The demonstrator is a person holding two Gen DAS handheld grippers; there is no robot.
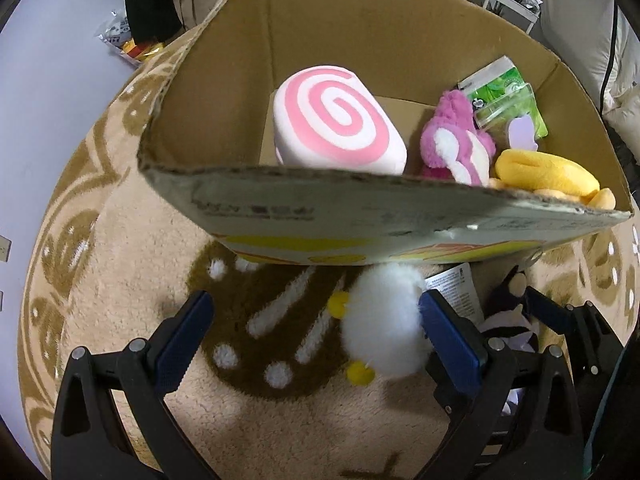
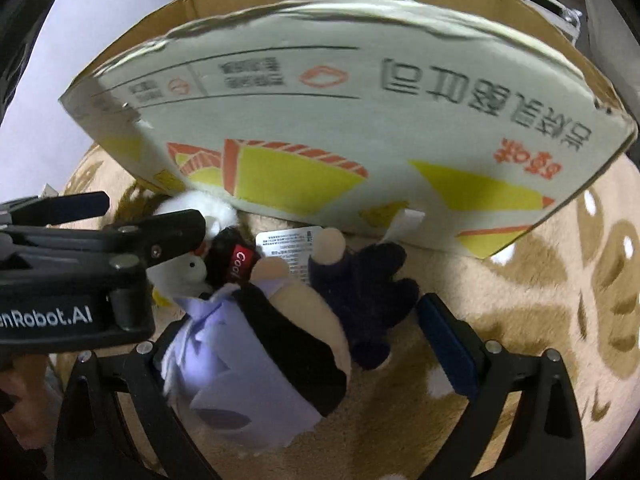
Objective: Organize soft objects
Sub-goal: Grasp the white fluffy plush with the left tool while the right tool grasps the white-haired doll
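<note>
A fluffy white plush toy with small yellow feet (image 1: 382, 322) lies on the beige-and-brown shaggy rug (image 1: 120, 280), just in front of the near wall of the open cardboard box (image 1: 320, 208). The left tongs (image 1: 316, 340) are spread wide around it: the right blue pad (image 1: 448, 332) touches the toy's side, while the left pad sits well apart from it over the brown patch of rug, so nothing is clamped.

Just beside the white toy, to its right, lies a plush doll with dark navy hair, a tan face and a pale lilac-and-black outfit (image 2: 280, 336), with a white printed label (image 2: 288, 248) at its top end near the box. The right tongs (image 2: 308, 344) are open as well, straddling this doll; the right blue pad (image 2: 448, 348) stands clear of the navy hair, and the left pad is hidden under the lilac cloth, so contact on that side cannot be told. In the right wrist view the left tongs (image 2: 152, 220) reach in from the left edge, over the white plush (image 2: 192, 268).

Inside the box rest a pink-and-white spiral roll-shaped cushion (image 1: 340, 120), a magenta and white furry plush (image 1: 456, 144), a yellow plush (image 1: 548, 176) in the near right corner, and a green and white packet (image 1: 508, 92) against the far right wall. The box's outer face is pale with yellow and orange shapes and dark printed characters (image 2: 480, 96).

Beyond the rug's left edge there is a bare pale floor (image 1: 48, 100) with a crinkled wrapper (image 1: 120, 36) lying on it.
</note>
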